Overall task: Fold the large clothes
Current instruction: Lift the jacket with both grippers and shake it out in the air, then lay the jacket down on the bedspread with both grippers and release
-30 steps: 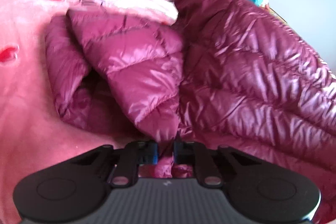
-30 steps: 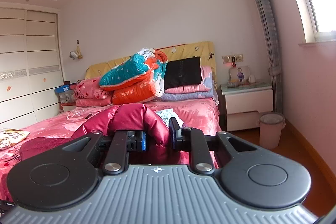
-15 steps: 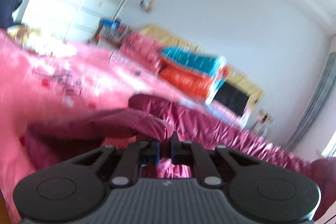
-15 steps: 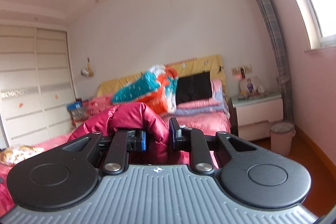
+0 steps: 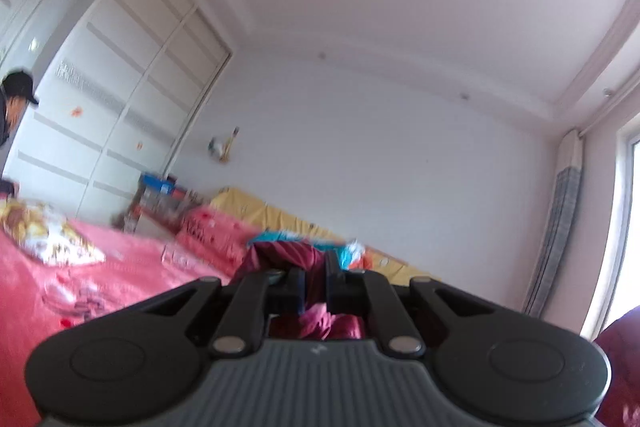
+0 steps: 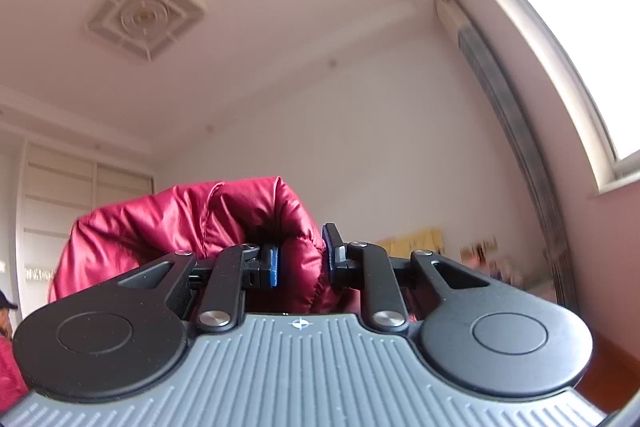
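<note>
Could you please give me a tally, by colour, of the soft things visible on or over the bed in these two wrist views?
Maroon: 1, the puffer jacket, pinched by the left gripper and the right gripper.
Pink: 1, the bedspread.
Teal and orange: 1, the bundled quilt, blurred.
Yellow and white: 1, the patterned pillow.
Total: 4.

In my left view, my left hand-held gripper (image 5: 314,281) fills the bottom centre, with the jacket (image 5: 286,253) pinched between its jaws. The bed (image 5: 132,269) spreads across the lower left, a pillow (image 5: 48,239) on it at the far left. The wardrobe (image 5: 132,115) stands behind, upper left. In my right view, my right hand-held gripper (image 6: 300,259) sits bottom centre, the jacket bulging above and left of it; the window (image 6: 568,27) is upper right.
</note>
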`<action>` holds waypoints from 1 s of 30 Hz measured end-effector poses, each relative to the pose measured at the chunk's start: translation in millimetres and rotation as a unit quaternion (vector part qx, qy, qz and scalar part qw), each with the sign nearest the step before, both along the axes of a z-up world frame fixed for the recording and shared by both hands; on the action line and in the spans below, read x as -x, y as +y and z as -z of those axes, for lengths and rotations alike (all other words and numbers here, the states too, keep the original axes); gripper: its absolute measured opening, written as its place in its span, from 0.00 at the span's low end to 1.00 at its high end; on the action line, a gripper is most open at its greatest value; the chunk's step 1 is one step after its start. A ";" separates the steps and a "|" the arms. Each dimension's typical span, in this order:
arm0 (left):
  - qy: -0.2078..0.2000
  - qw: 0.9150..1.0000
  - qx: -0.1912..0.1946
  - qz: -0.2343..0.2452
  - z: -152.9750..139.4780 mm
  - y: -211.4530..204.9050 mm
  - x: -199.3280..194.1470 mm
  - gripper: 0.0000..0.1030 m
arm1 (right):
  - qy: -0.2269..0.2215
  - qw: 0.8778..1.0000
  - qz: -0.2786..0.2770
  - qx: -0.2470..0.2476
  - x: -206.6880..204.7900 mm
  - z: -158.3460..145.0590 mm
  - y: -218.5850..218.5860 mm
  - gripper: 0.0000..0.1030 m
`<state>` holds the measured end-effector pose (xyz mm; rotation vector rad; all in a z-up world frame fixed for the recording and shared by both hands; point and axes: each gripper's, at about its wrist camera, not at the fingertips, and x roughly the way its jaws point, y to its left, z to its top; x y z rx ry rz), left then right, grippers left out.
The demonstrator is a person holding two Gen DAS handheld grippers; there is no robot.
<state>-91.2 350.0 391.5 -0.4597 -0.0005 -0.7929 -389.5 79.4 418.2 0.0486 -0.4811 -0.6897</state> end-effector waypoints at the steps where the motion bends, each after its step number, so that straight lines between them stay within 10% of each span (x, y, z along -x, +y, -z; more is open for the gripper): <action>1: -0.008 1.000 0.001 -0.004 -5.9 3.8 6.3 0.05 | -0.008 1.000 0.001 0.006 2.1 -5.5 1.6 0.23; 7: -0.022 0.999 0.002 -0.045 -27.5 20.5 17.1 0.06 | -0.013 1.000 0.009 0.018 -16.2 -23.3 -6.9 0.24; 13: 0.060 0.991 -0.060 -0.102 9.4 -0.7 -47.3 0.06 | 0.112 0.994 0.012 -0.010 -116.4 4.6 -57.6 0.25; 30: 0.287 0.922 -0.185 -0.183 170.2 -36.2 -244.0 0.06 | 0.363 0.927 -0.051 -0.084 -453.0 178.1 -168.0 0.28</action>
